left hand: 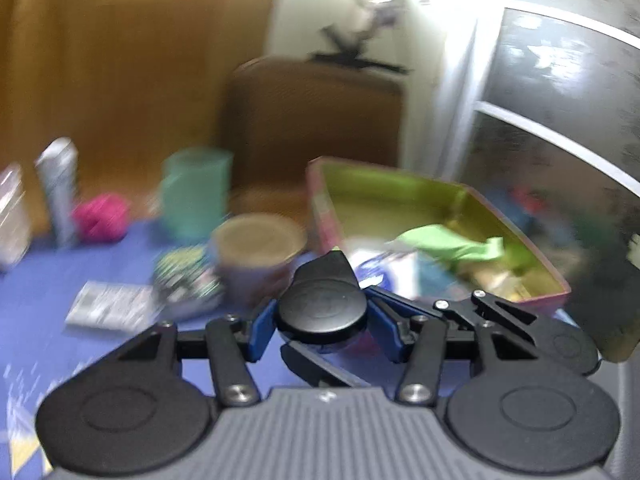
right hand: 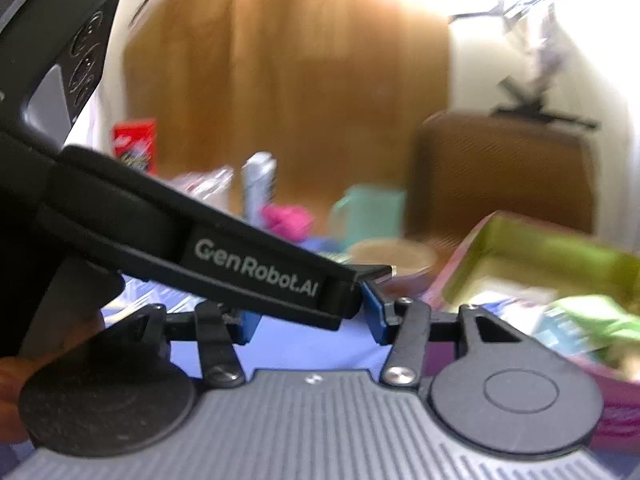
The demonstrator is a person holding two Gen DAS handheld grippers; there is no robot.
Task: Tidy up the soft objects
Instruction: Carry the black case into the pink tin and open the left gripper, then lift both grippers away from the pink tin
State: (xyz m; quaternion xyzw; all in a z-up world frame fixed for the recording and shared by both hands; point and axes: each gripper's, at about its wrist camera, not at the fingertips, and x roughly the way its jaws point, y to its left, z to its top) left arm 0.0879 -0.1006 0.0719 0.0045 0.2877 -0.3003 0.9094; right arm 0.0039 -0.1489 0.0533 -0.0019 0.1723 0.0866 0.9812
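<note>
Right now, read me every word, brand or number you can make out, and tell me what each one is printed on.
"GenRobot.AI": white letters on the black bar crossing the right wrist view.
Red box: has print, too blurred to read.
White tube: markings too blurred to read.
Flat printed packet on the blue cloth: too blurred to read.
Nothing else is legible.

1. Daylight floods in from the upper right of both views and blows out the white wall (right hand: 472,64) to bare glare.
2. Motion blur smears everything beyond the rigs: the green-lined box (left hand: 400,192), the teal cup (left hand: 196,192) and the items on the blue bench (left hand: 48,288) have soft, streaked edges.
3. The tongs' dark linkages close to each lens stay fairly sharp.
4. Fisheye bending curves the cabinet frame (left hand: 560,24) at the right edge, and the corners darken.
</note>
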